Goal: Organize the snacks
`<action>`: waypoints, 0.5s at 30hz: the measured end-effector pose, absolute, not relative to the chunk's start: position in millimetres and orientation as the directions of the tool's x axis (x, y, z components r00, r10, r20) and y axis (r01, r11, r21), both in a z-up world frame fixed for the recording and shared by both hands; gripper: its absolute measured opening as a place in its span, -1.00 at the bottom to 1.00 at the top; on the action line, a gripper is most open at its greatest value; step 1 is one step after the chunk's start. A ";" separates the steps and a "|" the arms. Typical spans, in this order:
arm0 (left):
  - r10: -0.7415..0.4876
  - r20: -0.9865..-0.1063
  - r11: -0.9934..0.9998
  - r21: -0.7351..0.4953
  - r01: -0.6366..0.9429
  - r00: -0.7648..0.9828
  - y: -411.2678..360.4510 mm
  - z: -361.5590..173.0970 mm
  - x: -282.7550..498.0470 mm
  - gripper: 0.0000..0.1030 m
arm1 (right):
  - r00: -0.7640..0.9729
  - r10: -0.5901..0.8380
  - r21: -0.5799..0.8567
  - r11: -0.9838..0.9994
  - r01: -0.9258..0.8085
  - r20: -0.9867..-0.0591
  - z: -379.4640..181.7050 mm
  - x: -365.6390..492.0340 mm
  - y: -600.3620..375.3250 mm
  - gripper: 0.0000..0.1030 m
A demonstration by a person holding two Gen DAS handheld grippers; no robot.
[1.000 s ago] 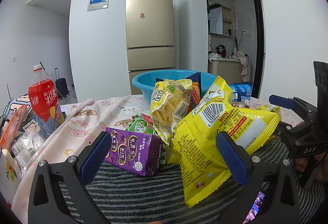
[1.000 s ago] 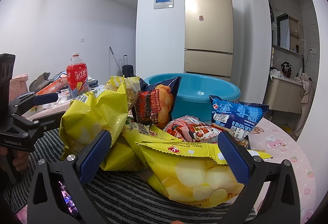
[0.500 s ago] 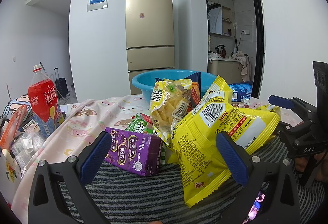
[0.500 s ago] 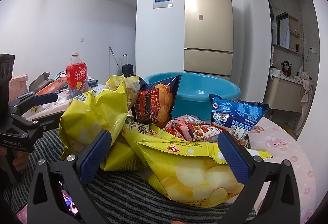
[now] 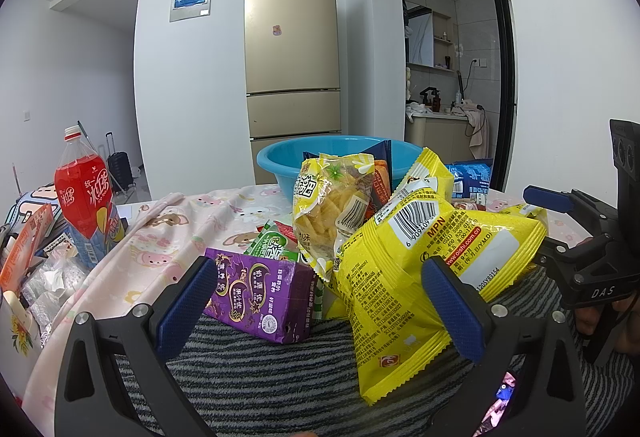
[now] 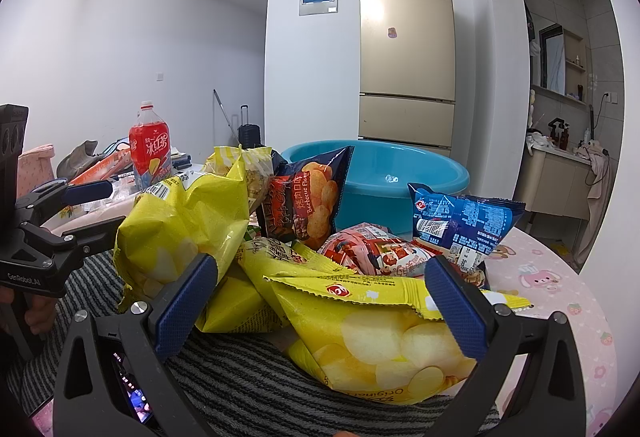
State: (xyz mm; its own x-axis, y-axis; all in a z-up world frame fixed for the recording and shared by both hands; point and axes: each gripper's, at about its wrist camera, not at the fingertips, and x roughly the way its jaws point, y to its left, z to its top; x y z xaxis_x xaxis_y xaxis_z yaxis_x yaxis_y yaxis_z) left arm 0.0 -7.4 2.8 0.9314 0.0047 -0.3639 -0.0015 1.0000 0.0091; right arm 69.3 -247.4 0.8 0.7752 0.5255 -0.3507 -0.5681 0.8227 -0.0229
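the snacks (image 5: 404, 249) lie heaped on a striped mat (image 5: 280, 369) on the table (image 5: 192, 221), in front of a blue basin (image 6: 400, 173). the left gripper (image 5: 320, 301) and the right gripper (image 6: 320, 301) hover before the pile, jaws wide apart and holding nothing. a red bottle (image 5: 86, 197) stands to the left.

**Colour and Pattern Reference**

The basin (image 6: 420, 173) is showing plain turquoise. The drink carton (image 5: 256, 293) is displaying purple with gold and white print. The large chip bag (image 5: 420, 269) is presenting yellow with a black-and-white barcode and a red label strip. The barbecue bag (image 6: 308, 197) is showing dark blue with orange chips. The bottle (image 5: 86, 197) is showing red liquid. The mat (image 5: 260, 377) is carrying grey and black stripes. The worktop cloth (image 5: 180, 225) is showing pink with cartoon animals. The claw pads (image 5: 184, 305) are appearing blue.
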 end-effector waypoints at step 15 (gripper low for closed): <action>0.003 -0.366 1.000 0.008 0.000 0.931 -8.1 1.1 0.2 1.00 | 0.775 0.525 -0.024 0.823 -0.568 -0.351 0.9 69.2 -247.1 1.00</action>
State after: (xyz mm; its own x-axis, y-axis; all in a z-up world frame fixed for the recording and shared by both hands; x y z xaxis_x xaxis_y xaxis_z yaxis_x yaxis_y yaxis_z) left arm 0.2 -8.1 1.1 0.9306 0.0026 -0.3660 0.0005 1.0000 0.0084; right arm 69.2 -247.1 0.9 0.7750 0.5253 -0.3514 -0.5682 0.8226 -0.0235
